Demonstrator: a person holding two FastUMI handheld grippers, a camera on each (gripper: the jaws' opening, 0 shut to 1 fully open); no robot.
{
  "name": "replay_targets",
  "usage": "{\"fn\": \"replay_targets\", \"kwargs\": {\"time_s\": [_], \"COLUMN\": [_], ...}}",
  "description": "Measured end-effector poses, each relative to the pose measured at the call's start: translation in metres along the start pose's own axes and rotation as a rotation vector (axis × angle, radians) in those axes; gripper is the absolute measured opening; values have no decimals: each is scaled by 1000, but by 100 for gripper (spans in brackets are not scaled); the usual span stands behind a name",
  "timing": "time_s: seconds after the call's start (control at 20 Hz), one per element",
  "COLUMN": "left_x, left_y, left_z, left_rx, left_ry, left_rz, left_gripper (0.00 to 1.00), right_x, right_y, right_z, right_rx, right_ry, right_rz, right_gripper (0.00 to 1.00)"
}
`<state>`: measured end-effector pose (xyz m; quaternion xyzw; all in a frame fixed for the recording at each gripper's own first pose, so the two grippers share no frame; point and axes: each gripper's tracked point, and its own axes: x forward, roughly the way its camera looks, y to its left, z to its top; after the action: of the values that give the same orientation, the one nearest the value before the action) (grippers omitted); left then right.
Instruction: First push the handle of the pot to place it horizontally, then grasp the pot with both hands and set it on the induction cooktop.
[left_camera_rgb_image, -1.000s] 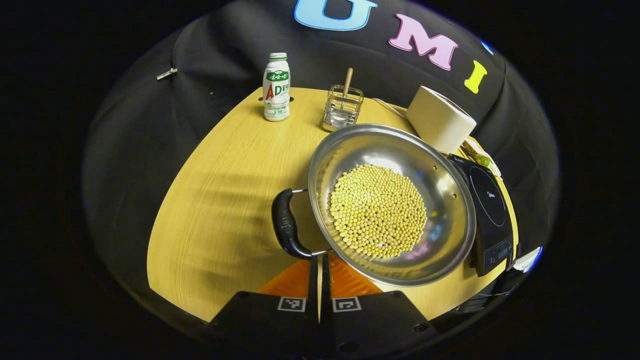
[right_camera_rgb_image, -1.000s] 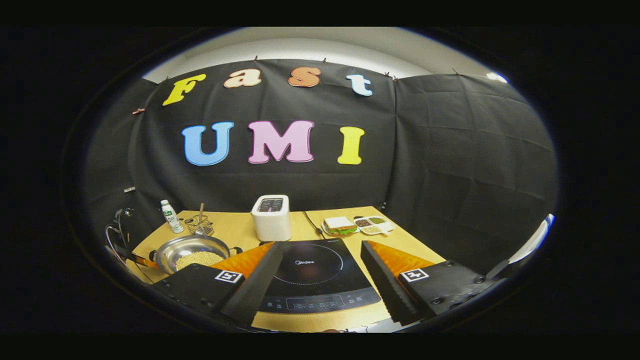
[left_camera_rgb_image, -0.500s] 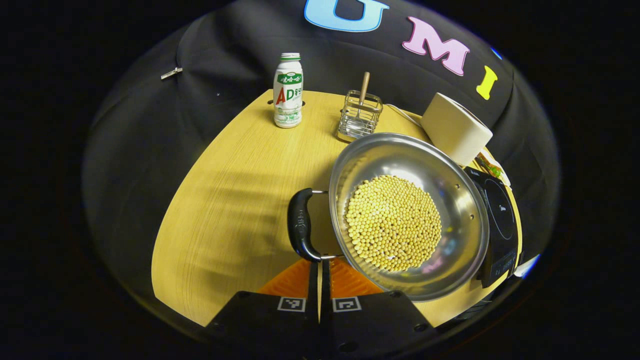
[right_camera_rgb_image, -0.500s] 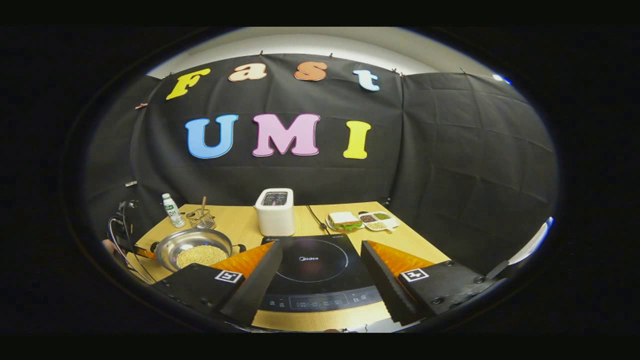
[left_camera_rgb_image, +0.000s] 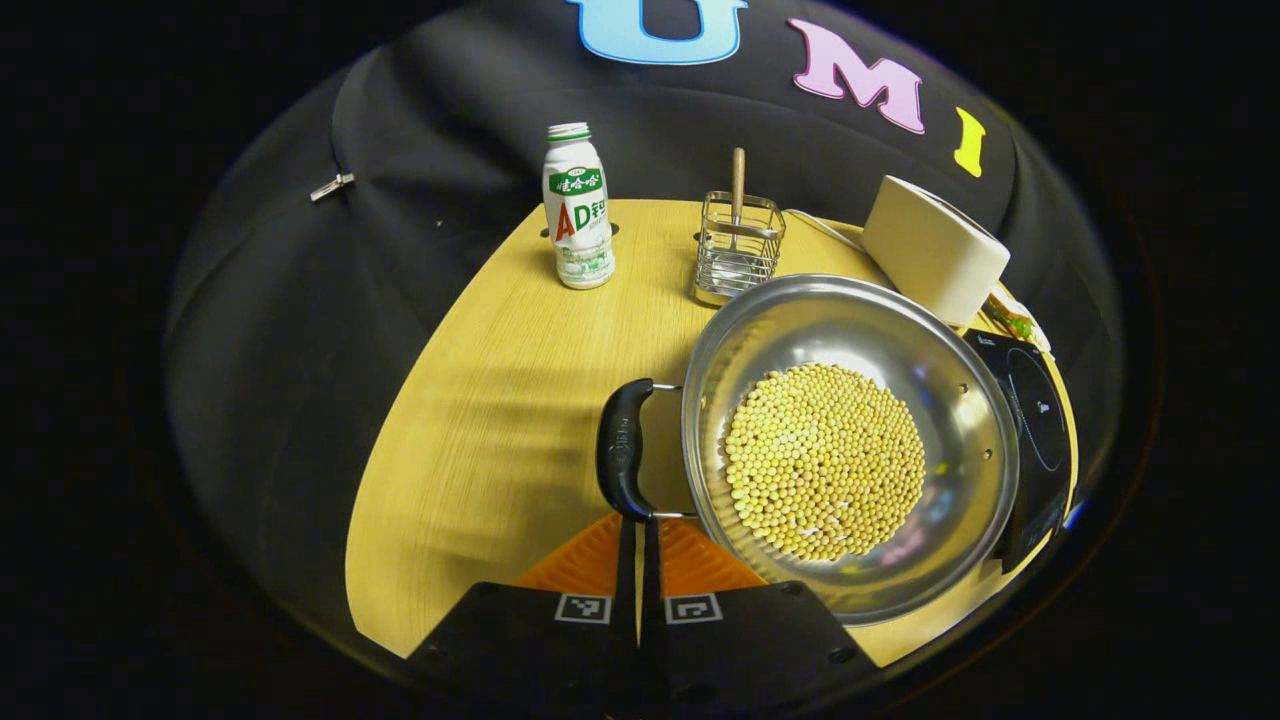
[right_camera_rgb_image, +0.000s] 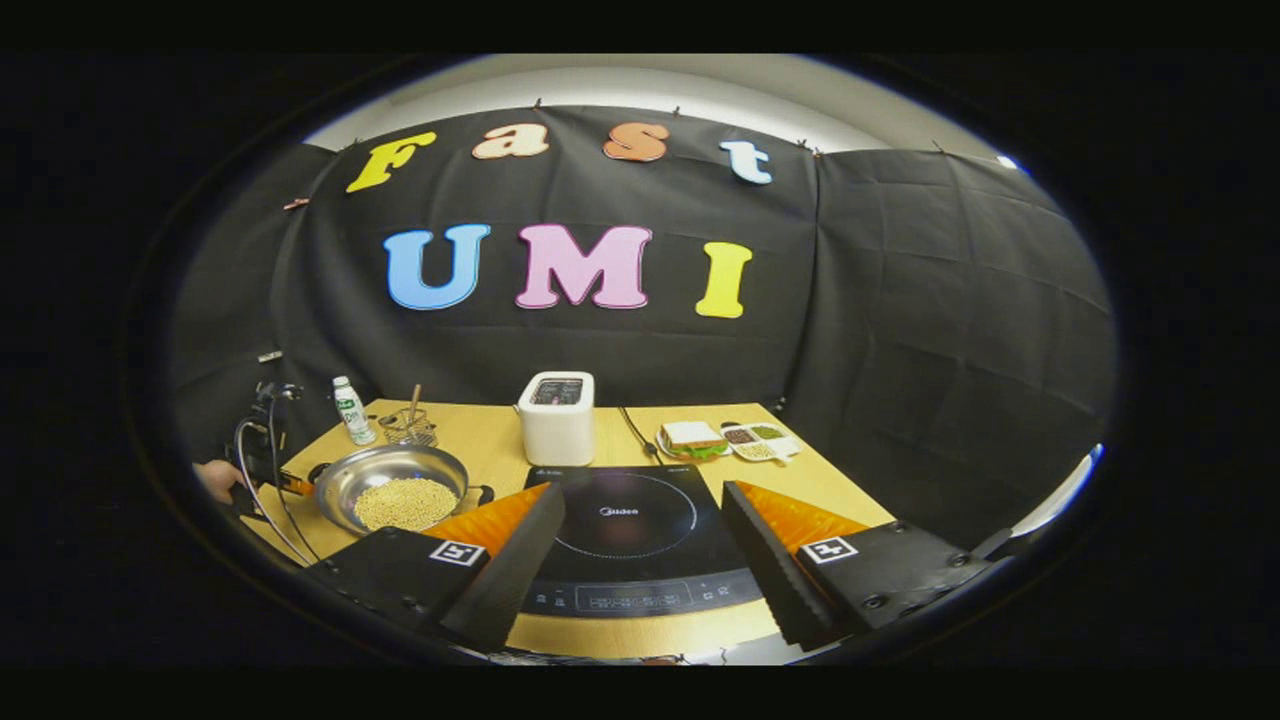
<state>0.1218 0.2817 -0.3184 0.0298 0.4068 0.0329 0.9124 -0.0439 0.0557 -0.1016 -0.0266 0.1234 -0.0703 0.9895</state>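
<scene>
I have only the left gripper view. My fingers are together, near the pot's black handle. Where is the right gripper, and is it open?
Observer: The right gripper is open, fingers wide apart, facing the cooktop.
Operator: Has the pot a second handle?
Observer: Yes, a dark handle sticks out on the pot's cooktop side.
Operator: What lies beyond the cooktop?
Observer: A sandwich on a plate, at the table's back.

Pot (left_camera_rgb_image: 960, 400) shiny polished metal w/ glossy black plastic handle (left_camera_rgb_image: 622, 448), table (left_camera_rgb_image: 500, 400) matt wood-grain, cooktop (right_camera_rgb_image: 625, 520) glossy glass-like, rack (left_camera_rgb_image: 738, 250) thin wire, bottle (left_camera_rgb_image: 578, 222) smooth plastic, booth wall matt cloth.
</scene>
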Motion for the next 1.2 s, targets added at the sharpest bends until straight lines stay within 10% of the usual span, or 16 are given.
{"fn": "replay_targets", "kwargs": {"time_s": [0.5, 0.7, 0.85, 1.2], "left_x": [-51, -83, -95, -90], "left_y": [24, 21, 5, -8], "left_z": [16, 43, 55, 74], "left_rx": [-15, -21, 7, 31], "left_ry": [-119, -220, -281, -315], "left_rz": [26, -17, -65, -80], "left_gripper": [12, 42, 99, 95], "right_x": [25, 43, 57, 94], "right_y": [24, 52, 69, 126], "right_z": [6, 11, 4, -18], "right_rx": [3, 5, 18, 54], "right_ry": [0, 7, 42, 159], "right_rz": [83, 157, 194, 278], "right_gripper": [99, 99, 99, 98]}}
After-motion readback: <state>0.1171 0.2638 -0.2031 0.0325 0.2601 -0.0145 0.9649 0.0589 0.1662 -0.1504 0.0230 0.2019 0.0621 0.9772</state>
